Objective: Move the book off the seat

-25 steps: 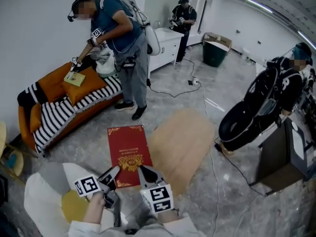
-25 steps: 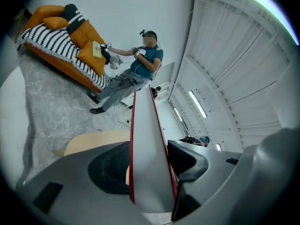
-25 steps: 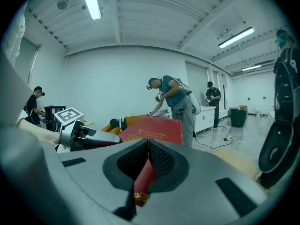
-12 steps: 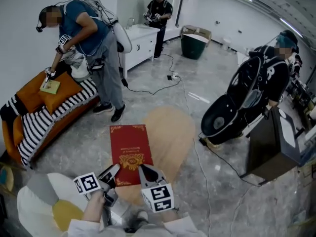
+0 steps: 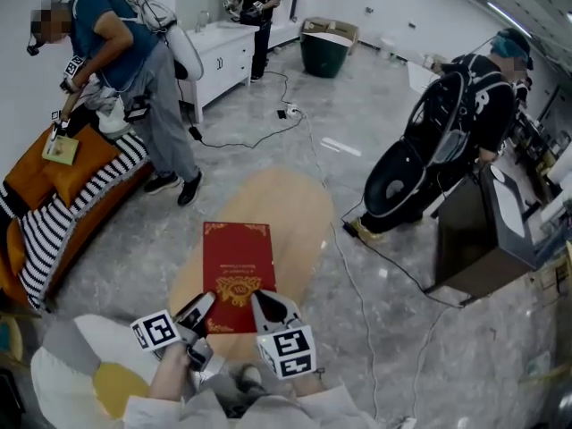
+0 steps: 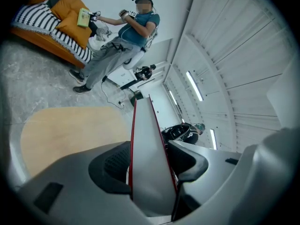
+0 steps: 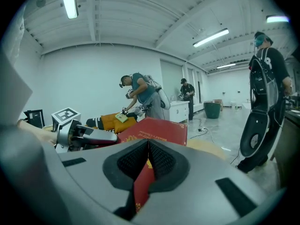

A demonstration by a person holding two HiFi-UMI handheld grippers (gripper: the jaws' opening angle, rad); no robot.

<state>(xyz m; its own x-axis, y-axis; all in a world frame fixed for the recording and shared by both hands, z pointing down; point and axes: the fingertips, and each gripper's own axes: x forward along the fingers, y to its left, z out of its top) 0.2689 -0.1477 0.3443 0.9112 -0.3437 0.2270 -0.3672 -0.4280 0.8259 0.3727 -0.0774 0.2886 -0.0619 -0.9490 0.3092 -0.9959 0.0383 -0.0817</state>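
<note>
I hold a red book (image 5: 238,273) with gold ornament flat in front of me, over a round beige surface (image 5: 286,208). My left gripper (image 5: 204,306) is shut on its near left corner and my right gripper (image 5: 261,306) on its near right corner. In the left gripper view the book (image 6: 148,144) stands edge-on, pinched between the dark pads. In the right gripper view the book's red cover (image 7: 157,131) runs out from between the pads, with the left gripper (image 7: 84,136) beside it. The white seat with a yellow cushion (image 5: 85,374) lies at my lower left.
A person bends over an orange sofa with a striped throw (image 5: 49,186) at the far left. Another person stands by a white cabinet (image 5: 223,47) at the back, and a third (image 5: 465,105) by a dark stand at the right. Cables (image 5: 357,266) cross the grey floor.
The view has swung right, so the sofa slid toward the left edge. The book, still held by both grippers, now sits over the beige round surface instead of over bare floor.
</note>
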